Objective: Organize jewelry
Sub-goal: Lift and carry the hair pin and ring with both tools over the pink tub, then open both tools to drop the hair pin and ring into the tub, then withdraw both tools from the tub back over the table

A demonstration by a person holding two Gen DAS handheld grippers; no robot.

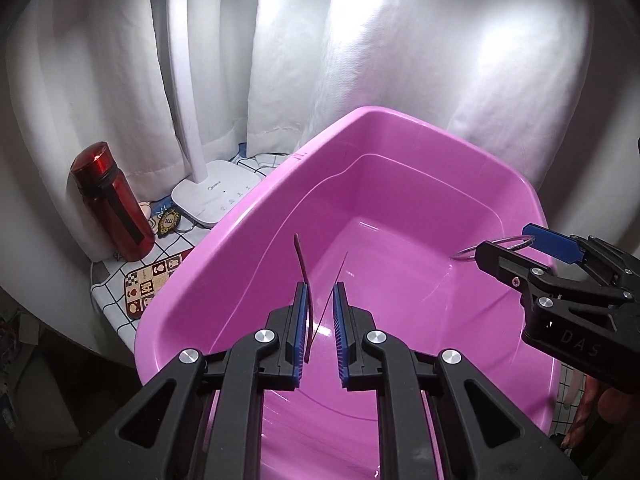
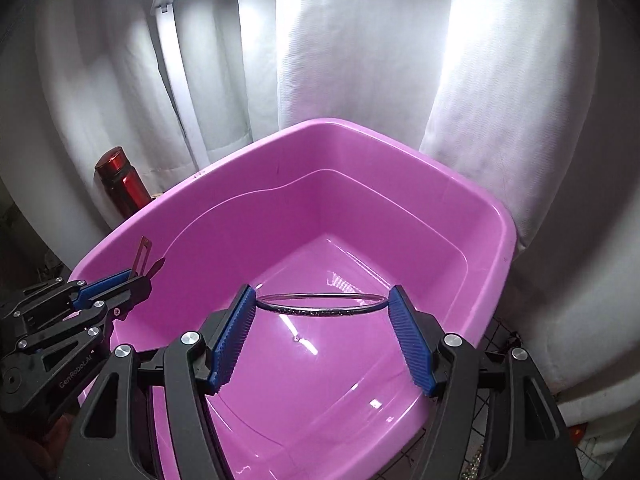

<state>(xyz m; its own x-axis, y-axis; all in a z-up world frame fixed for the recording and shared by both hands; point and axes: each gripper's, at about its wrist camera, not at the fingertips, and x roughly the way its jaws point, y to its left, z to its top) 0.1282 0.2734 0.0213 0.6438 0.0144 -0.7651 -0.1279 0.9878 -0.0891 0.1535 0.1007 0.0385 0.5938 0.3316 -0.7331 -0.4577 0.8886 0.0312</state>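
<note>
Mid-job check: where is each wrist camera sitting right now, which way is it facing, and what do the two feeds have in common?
Left wrist: sits behind the left gripper, over the near rim of the glossy pink plastic tub, facing across it to the white curtain; its fingers hold a thin dark red hair clip; the right gripper enters from the right.
Right wrist: sits behind the right gripper, facing the tub's far wall; its fingers hold a thin silver bangle; the left gripper enters lower left.
Shared: tub, curtain, red metallic bottle, white desk lamp, both grippers.

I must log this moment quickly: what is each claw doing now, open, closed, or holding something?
Left claw: closed on a thin dark red hair clip, above the pink tub.
Right claw: holding a silver bangle between its pads, above the same tub.
</note>
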